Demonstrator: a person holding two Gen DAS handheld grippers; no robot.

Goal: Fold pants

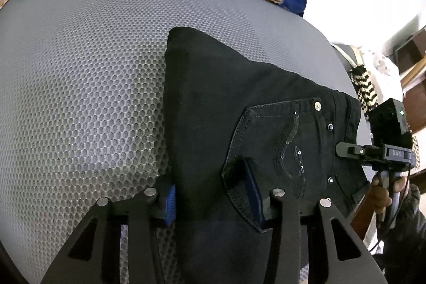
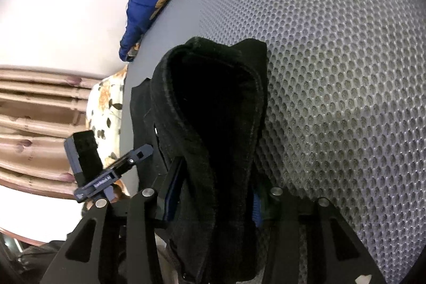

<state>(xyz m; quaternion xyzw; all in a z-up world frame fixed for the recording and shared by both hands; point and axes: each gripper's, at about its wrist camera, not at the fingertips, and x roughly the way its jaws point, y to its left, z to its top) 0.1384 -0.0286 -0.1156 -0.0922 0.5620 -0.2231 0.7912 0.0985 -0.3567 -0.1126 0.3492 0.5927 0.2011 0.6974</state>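
Black pants [image 1: 239,103] run toward 12 o'clock on the mesh mattress [image 1: 80,84] — left gripper [image 1: 213,200] and right gripper [image 2: 213,200] each pinch the near edge.

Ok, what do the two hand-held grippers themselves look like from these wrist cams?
Both are matte black, with triangular cut-out linkages and silver pivot pins. The left hand-held gripper has blue finger pads; so does the right hand-held gripper. Each carries a boxy black camera block, and a cable hangs below the right one's handle.
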